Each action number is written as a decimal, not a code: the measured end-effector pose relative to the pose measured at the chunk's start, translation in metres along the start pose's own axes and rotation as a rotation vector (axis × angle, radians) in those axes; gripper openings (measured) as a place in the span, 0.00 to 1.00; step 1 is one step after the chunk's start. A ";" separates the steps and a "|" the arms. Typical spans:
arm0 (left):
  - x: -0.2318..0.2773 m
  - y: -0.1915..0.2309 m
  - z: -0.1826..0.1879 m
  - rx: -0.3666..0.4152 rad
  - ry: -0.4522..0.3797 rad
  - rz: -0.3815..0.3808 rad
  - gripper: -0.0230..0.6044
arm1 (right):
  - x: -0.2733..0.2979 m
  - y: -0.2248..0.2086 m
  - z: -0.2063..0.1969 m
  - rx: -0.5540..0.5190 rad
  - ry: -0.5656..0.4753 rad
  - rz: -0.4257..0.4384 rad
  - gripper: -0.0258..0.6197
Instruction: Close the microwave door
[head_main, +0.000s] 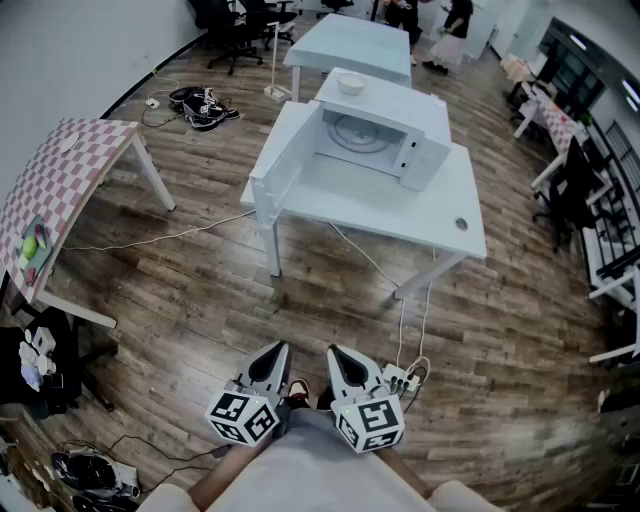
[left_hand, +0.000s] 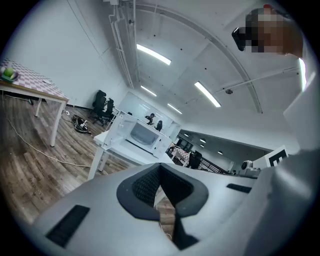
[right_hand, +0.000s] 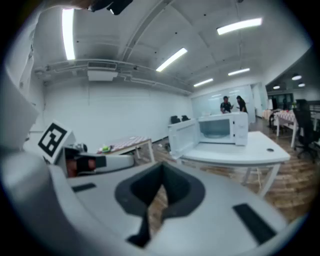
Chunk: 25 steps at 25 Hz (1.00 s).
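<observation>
A white microwave (head_main: 375, 145) stands on a white table (head_main: 400, 215) well ahead of me, its door (head_main: 280, 165) swung wide open to the left and the turntable inside showing. Both grippers hang low near my body, far from the table. My left gripper (head_main: 270, 360) and right gripper (head_main: 343, 363) point forward side by side, jaws together, holding nothing. In the left gripper view the microwave (left_hand: 146, 135) shows small beyond the shut left gripper (left_hand: 161, 192). The right gripper view has the microwave (right_hand: 223, 127) and its open door (right_hand: 182, 138) past the shut right gripper (right_hand: 161, 192).
A checkered table (head_main: 60, 190) stands at the left. A white bowl (head_main: 351, 83) sits on the table behind the microwave, and another white table (head_main: 350, 45) lies beyond. A power strip (head_main: 400, 378) and cables trail on the wood floor by my feet. People (head_main: 450, 25) stand far back.
</observation>
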<state>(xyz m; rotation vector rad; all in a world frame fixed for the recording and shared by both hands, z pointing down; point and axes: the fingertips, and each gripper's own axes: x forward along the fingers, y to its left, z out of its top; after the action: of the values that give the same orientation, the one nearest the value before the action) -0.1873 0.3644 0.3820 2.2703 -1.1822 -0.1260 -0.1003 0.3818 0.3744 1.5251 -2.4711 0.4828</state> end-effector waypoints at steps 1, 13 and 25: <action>0.000 0.002 0.002 0.004 -0.004 0.000 0.06 | 0.002 0.002 0.000 -0.002 -0.001 0.004 0.07; -0.001 0.001 0.016 0.028 -0.047 -0.025 0.06 | 0.009 0.009 0.007 -0.038 -0.009 0.008 0.07; 0.012 0.000 0.010 0.072 -0.026 -0.011 0.06 | 0.015 0.016 0.016 -0.014 -0.017 0.079 0.07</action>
<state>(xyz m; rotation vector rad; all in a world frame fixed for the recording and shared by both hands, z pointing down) -0.1829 0.3503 0.3754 2.3441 -1.2060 -0.1188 -0.1212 0.3703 0.3615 1.4362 -2.5504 0.4666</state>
